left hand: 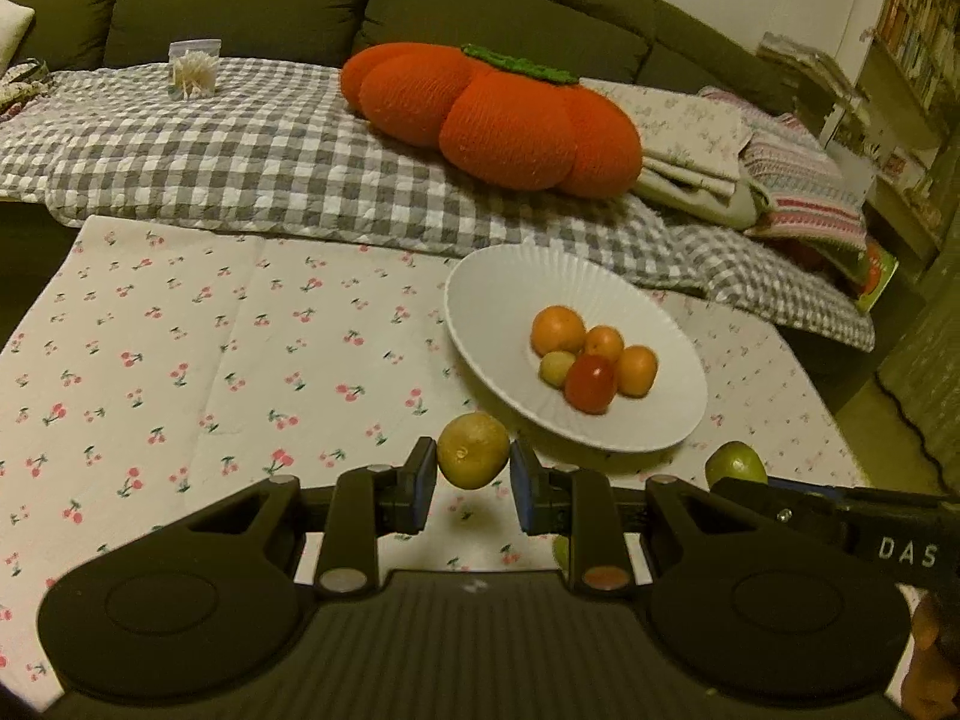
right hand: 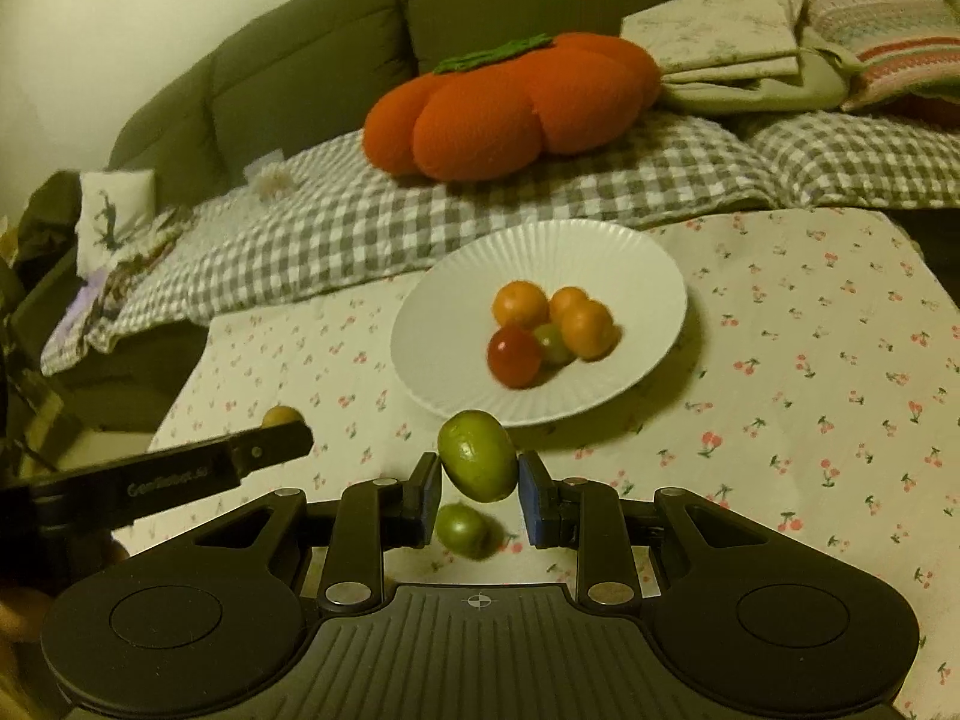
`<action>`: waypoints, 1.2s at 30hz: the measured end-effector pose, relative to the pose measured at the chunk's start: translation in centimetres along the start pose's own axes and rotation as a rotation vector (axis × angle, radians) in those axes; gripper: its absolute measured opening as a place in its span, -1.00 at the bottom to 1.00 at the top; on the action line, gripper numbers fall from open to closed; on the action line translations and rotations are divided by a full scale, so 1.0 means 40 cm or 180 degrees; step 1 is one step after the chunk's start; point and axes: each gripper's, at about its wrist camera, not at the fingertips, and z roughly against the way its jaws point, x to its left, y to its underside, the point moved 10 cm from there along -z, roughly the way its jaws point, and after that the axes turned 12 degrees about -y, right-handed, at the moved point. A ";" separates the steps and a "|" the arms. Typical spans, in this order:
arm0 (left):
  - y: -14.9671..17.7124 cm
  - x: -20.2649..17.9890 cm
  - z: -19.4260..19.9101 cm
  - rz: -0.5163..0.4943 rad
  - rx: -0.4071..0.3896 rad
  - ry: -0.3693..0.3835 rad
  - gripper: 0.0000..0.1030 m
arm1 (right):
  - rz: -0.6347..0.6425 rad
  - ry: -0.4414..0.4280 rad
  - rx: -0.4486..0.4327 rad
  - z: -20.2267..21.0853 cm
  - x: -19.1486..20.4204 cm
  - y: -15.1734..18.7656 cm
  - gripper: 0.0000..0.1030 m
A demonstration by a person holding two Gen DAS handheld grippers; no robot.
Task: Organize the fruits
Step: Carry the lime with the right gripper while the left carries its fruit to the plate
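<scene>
Between the blue pads of the left gripper a yellow-brown fruit is clamped, raised above the cherry-print cloth. A green fruit is likewise pinched by the right gripper, with a second green fruit lying on the cloth beneath. At 1 o'clock, further off, a white plate is seen holding five small fruits. An orange cushion is noted beyond.

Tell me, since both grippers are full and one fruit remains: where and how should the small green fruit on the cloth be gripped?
Grip the small green fruit across its widest middle, coming from above with one finger each side. It is round and lies loose on the flat cherry-print cloth, so a low or off-centre pinch could make it roll away.
</scene>
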 end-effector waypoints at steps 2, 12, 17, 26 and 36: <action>-0.007 -0.004 -0.004 0.0038 0.0001 0.0043 -0.52 | -0.0062 -0.0010 -0.0024 0.005 -0.012 -0.009 -0.49; -0.040 -0.060 -0.022 -0.0019 -0.0132 0.0283 -0.52 | -0.0082 -0.0161 -0.0224 0.030 -0.035 -0.057 -0.49; -0.060 -0.083 -0.043 -0.0082 -0.0165 0.0308 -0.52 | -0.0262 -0.0176 -0.0270 0.017 -0.081 -0.085 -0.49; -0.077 -0.113 -0.126 -0.0211 -0.0148 0.0214 -0.52 | -0.0288 -0.0019 -0.0206 -0.068 -0.136 -0.101 -0.49; -0.071 -0.125 -0.190 -0.0269 -0.0069 0.0093 -0.52 | -0.0337 0.0045 -0.0117 -0.134 -0.166 -0.087 -0.41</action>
